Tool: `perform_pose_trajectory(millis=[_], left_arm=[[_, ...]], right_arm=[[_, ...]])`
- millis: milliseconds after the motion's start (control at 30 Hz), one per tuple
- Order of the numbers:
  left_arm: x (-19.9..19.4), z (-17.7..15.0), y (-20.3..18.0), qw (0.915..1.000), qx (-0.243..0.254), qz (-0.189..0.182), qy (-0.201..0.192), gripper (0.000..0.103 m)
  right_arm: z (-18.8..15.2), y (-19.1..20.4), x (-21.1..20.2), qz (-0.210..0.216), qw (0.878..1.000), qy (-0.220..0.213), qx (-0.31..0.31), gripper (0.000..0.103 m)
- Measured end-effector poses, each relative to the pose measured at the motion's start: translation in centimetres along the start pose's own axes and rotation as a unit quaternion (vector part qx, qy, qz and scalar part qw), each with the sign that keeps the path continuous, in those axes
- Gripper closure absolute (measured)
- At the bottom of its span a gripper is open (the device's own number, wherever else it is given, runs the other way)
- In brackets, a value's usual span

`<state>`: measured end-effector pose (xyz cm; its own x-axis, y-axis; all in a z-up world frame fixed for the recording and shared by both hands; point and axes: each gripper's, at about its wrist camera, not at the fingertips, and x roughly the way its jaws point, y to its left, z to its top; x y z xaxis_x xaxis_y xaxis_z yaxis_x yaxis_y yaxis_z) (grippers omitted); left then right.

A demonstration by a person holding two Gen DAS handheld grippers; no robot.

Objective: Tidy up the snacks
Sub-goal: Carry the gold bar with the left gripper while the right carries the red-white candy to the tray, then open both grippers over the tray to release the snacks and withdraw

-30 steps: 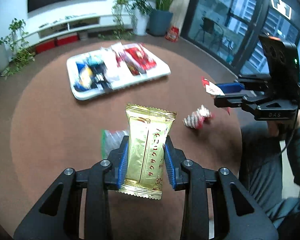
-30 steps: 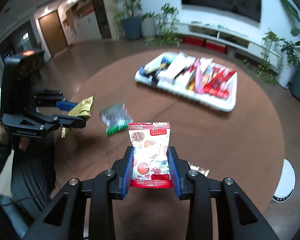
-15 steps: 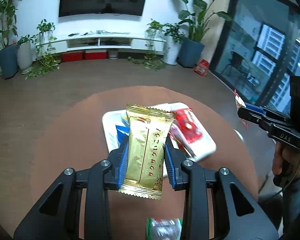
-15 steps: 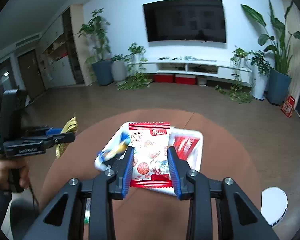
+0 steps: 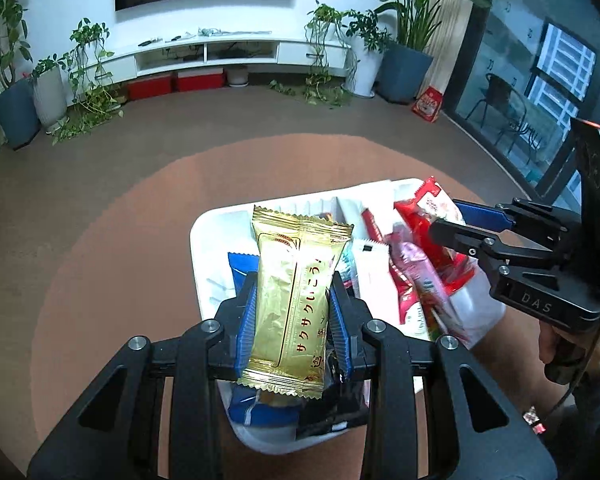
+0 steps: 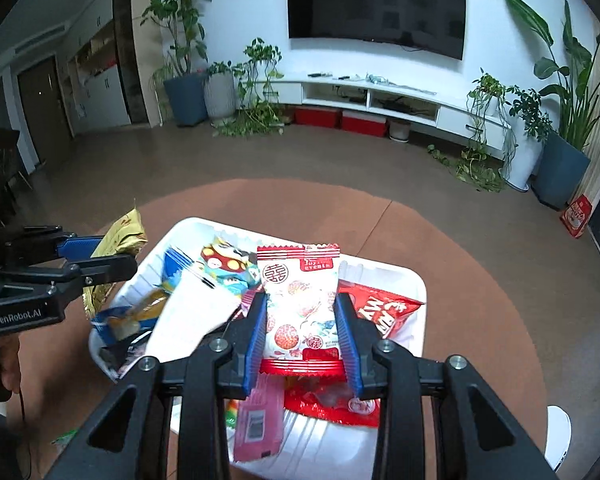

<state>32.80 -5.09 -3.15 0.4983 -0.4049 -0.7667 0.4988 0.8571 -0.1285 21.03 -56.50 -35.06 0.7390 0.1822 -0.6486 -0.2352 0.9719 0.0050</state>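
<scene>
My left gripper (image 5: 293, 309) is shut on a gold snack bar (image 5: 296, 292) with red lettering, held upright above the near end of the white tray (image 5: 204, 248). My right gripper (image 6: 302, 334) is shut on a red-and-white snack packet (image 6: 300, 300), also held over the white tray (image 6: 414, 280). The tray holds several packets: blue, white, red and pink ones. In the left wrist view the right gripper (image 5: 456, 224) comes in from the right with its packet (image 5: 432, 208) over the tray's far side. In the right wrist view the left gripper (image 6: 112, 256) shows at the left with the gold bar (image 6: 122, 236).
The tray lies on a round brown table (image 5: 112, 264). A green packet (image 6: 66, 436) lies on the table near the left edge of the right wrist view. A white disc (image 6: 558, 436) sits at the table's right rim. A person's hand (image 5: 556, 344) holds the right gripper.
Both grippers have swung across the table toward the tray with their snacks still held; the tray now lies right under them. The loose packets on the table have dropped out of view.
</scene>
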Motion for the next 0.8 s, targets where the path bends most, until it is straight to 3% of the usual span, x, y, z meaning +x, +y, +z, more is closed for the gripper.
perform_pose_trajectory(millis=[367, 600, 633, 700, 767, 800], left_arm=[[5.6, -0.4, -0.9, 0.9999, -0.001, -0.006, 0.01, 0.072], [6.8, -0.6, -0.8, 1.0, -0.005, -0.001, 0.008, 0.071], [7.0, -0.5, -0.9, 1.0, -0.004, 0.001, 0.008, 0.067], [6.5, -0.8, -0.8, 1.0, -0.003, 0.006, 0.006, 0.048], [6.2, -1.1, -0.7, 0.9999, -0.006, 0.008, 0.006, 0.045], [6.1, -1.1, -0.5, 0.9999, -0.008, 0.009, 0.005, 0.039]], right_arm=[[-0.9, 0.9, 1.4, -0.01, 1.0, 0.011, -0.023, 0.066], [-1.0, 1.0, 1.3, -0.014, 0.999, 0.009, -0.029, 0.066], [-1.0, 0.9, 1.2, -0.014, 0.999, 0.009, -0.029, 0.066], [-1.0, 1.0, 1.1, -0.016, 0.999, 0.008, -0.028, 0.066], [-1.0, 0.9, 1.2, -0.016, 0.999, 0.008, -0.029, 0.066], [-1.0, 0.9, 1.2, -0.016, 0.999, 0.008, -0.029, 0.066]])
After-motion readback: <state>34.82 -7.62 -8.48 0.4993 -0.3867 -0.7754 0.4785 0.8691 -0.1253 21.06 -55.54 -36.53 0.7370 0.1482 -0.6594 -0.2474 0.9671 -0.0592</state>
